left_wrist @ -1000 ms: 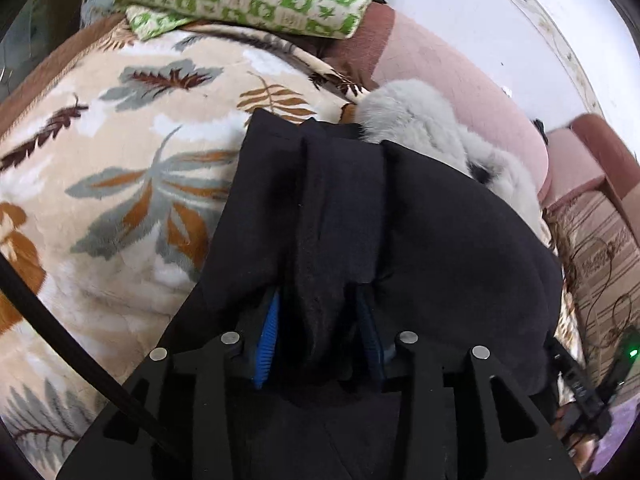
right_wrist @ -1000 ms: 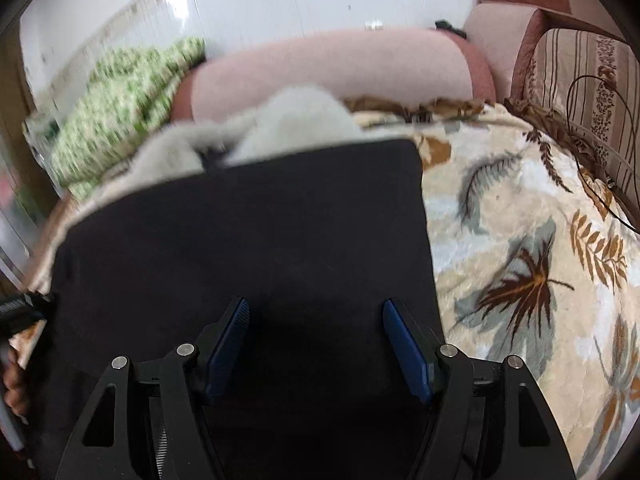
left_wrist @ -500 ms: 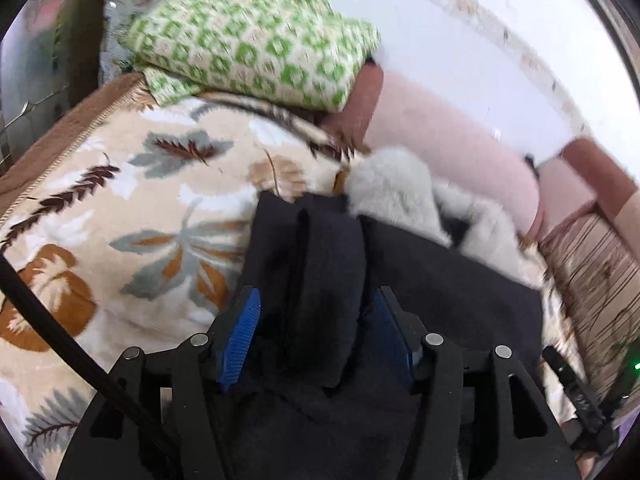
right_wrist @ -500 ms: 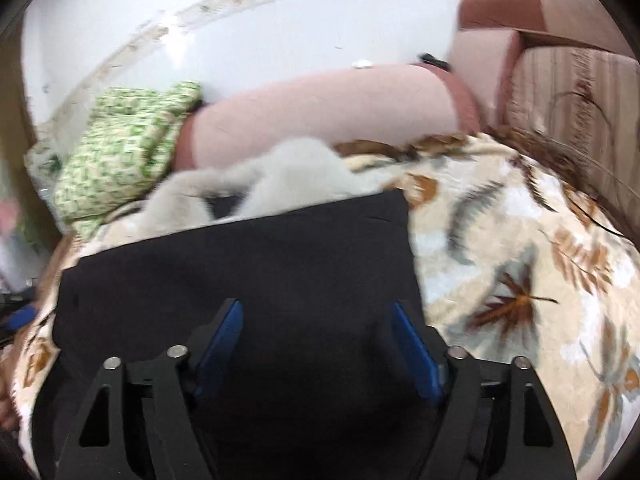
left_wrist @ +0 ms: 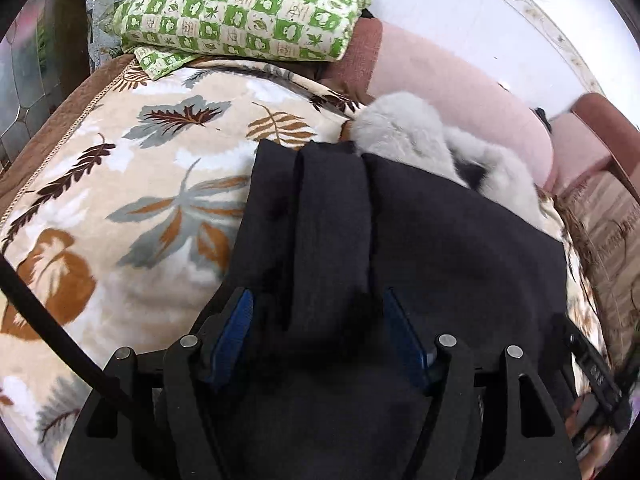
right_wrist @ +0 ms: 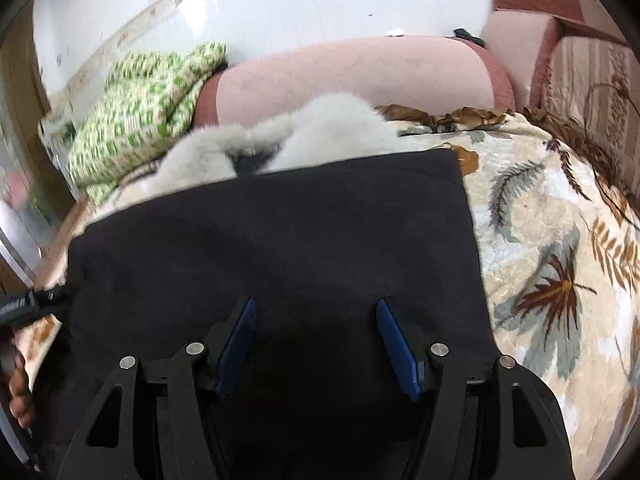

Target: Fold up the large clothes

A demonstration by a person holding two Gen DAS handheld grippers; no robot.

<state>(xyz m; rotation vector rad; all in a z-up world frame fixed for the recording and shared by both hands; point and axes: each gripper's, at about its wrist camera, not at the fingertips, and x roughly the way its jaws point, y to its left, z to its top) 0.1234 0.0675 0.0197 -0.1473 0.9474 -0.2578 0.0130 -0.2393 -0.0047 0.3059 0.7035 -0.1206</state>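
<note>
A large black garment lies folded flat on a leaf-patterned blanket, with a grey fur collar at its far end. A folded sleeve strip runs along its left part. My left gripper is open above the near end of that strip, blue pads apart, holding nothing. In the right wrist view the garment fills the middle and its fur collar sits behind. My right gripper is open over the garment's near edge, empty.
A green checked pillow lies at the far left of the sofa. A pink backrest runs behind the garment. A striped cushion stands at the right. The left gripper's side shows at the left edge of the right wrist view.
My left gripper has opened and let go of the folded sleeve strip, then drawn back a little. My right gripper stayed open and pulled back slightly from the garment.
</note>
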